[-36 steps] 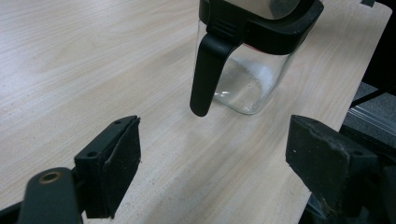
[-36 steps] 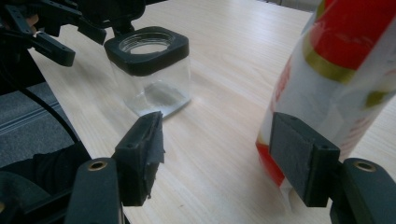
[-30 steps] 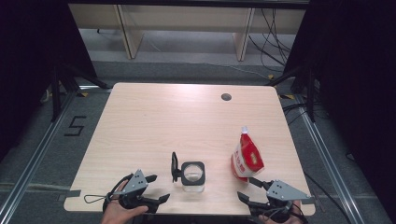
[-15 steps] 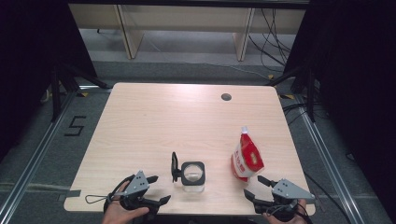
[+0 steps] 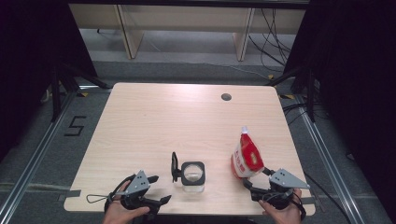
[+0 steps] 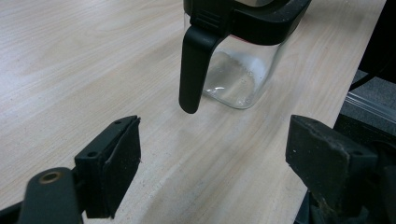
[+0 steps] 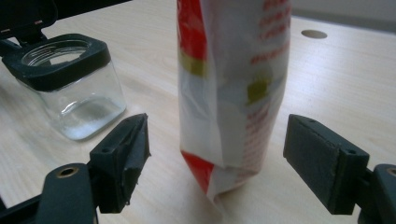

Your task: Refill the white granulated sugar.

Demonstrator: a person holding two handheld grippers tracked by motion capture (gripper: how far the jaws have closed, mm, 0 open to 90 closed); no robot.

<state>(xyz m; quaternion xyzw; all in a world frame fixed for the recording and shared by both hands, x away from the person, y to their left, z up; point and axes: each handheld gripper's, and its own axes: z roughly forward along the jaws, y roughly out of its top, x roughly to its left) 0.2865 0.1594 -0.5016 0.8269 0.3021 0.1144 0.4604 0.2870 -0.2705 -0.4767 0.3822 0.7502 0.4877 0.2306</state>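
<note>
A black number 5 (image 5: 74,126) is marked on the grey floor (image 5: 42,140), left of the table. The red and white bag (image 7: 233,93) has red print on it, but it is too blurry to read

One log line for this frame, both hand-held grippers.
left hand-held gripper: open, facing jar handle | right hand-held gripper: open, jaws either side of pouch | pouch upright

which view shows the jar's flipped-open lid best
The left gripper view: the black lid hangs down the glass jar, close and sharp. The high view shows the lid small, edge-on at the jar's left. The right gripper view catches just a dark corner behind the rim.
</note>
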